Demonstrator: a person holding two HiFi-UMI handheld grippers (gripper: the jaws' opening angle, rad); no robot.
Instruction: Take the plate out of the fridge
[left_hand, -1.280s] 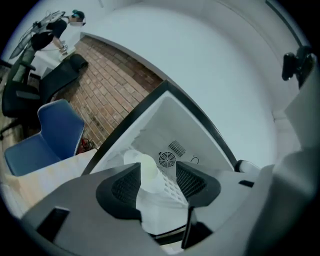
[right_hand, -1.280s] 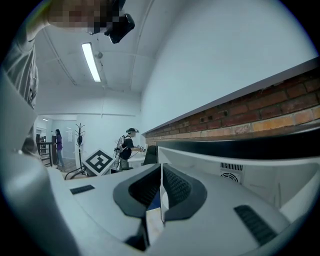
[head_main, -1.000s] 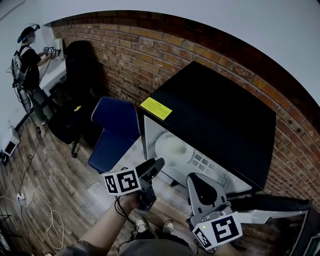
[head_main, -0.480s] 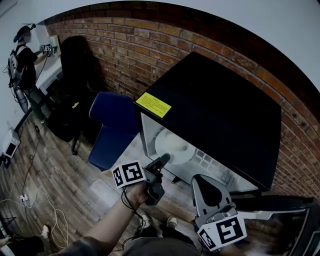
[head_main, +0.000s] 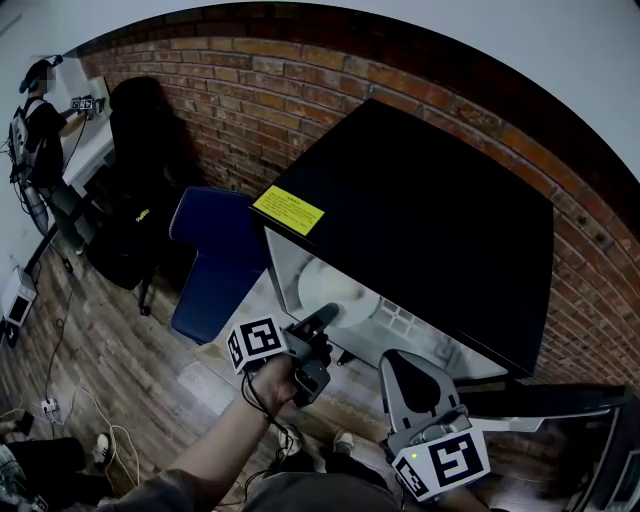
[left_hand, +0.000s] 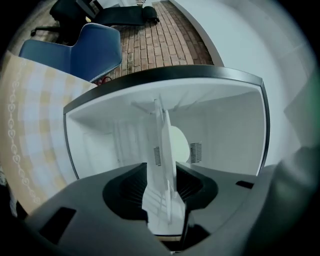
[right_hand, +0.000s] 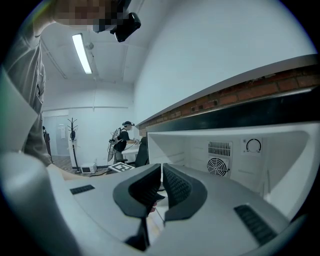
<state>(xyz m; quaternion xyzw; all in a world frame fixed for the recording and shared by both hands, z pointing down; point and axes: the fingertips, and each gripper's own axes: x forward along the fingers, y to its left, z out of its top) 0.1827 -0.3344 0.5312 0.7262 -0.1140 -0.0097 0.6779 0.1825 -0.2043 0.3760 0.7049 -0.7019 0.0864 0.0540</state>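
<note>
A small black fridge stands open, showing its white inside. A pale round plate lies on a white shelf in it. My left gripper is turned on its side at the fridge's mouth, its tips at the plate's near rim. In the left gripper view the shelf runs edge-on between the jaws of the left gripper, with the plate flat against its right side. The jaws are closing and stand apart from both. My right gripper hangs lower, shut and empty, the right gripper facing the fridge.
The fridge door swings out at the lower right. A yellow label marks the fridge top. A blue chair stands left of the fridge, before a brick wall. A person works at the far left.
My left gripper has moved forward from in front of the fridge to its opening, up to the plate's rim. The right gripper has hardly moved.
</note>
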